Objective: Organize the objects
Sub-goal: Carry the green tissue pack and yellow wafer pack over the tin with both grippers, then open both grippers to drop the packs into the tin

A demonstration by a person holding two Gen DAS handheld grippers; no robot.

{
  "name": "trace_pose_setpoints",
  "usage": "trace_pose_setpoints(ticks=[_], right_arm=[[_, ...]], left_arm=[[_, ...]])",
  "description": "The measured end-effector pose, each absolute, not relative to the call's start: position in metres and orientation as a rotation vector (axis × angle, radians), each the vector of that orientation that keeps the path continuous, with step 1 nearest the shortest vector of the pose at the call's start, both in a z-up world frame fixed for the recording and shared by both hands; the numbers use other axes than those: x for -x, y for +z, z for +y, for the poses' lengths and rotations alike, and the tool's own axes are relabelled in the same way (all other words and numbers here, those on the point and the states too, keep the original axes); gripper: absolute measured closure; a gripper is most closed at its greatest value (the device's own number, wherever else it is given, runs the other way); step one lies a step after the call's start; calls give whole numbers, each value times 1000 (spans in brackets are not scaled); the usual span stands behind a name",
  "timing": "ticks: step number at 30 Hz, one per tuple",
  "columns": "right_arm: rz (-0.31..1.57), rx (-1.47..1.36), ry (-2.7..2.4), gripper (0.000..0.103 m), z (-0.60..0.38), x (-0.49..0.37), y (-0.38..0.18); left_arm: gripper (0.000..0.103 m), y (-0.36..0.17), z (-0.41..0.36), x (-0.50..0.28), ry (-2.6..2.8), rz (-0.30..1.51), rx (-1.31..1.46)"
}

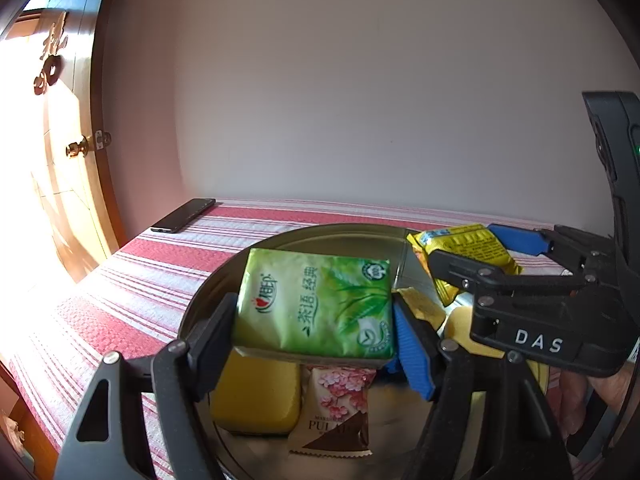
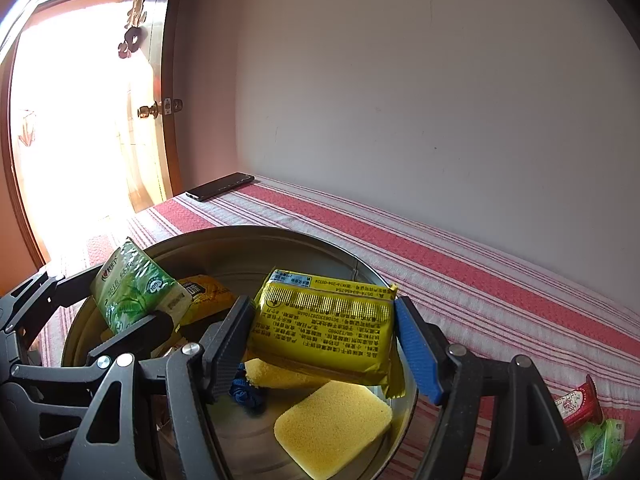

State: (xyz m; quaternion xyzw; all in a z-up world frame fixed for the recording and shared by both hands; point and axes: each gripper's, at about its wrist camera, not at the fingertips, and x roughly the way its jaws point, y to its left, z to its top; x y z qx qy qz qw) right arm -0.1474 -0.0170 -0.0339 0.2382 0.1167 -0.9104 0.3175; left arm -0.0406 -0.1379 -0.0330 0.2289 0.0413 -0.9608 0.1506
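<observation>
Steel basin (image 2: 256, 240), round and shallow, sits on the red-striped bed (image 2: 480, 280); every placing here is taken from it.

Left gripper (image 1: 316, 320): clamped across a green tissue pack (image 1: 316, 304), held just above the basin's near-left part. Pack lies roughly flat, long axis across the jaws, print sideways. Likely soft and light, film wrap slippery; a hold across the short sides, as now, looks sound.

Right gripper (image 2: 324, 328): clamped on a yellow snack packet (image 2: 324, 328), over the basin's right half. Long axis runs pad to pad, printed back facing the camera, text upside down. Probably crisp wrap with brittle contents, so light pressure on the edges.

Inside the basin, beneath: yellow sponge (image 2: 332, 420), a blue cord (image 2: 246, 396), a pink-flowered sachet (image 1: 336, 412), another yellow packet (image 2: 204, 292).

Outside it: phone (image 2: 220, 186) beyond the far rim; small sachets (image 2: 592, 424) on the bed, to its right.
</observation>
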Motion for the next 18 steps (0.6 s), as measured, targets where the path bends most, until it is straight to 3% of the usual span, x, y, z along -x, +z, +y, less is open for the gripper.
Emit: trace_pose_setpoints(ticks=[12,18], right_arm=[[276,-633,-2386,29,-18,149,-35],[243,-609,-2409,23,-11,145,-32]], left_arm=[[28,-32,-138,39,-2751,128,-654],[2,-28,-139,29,-2748,130,-593]])
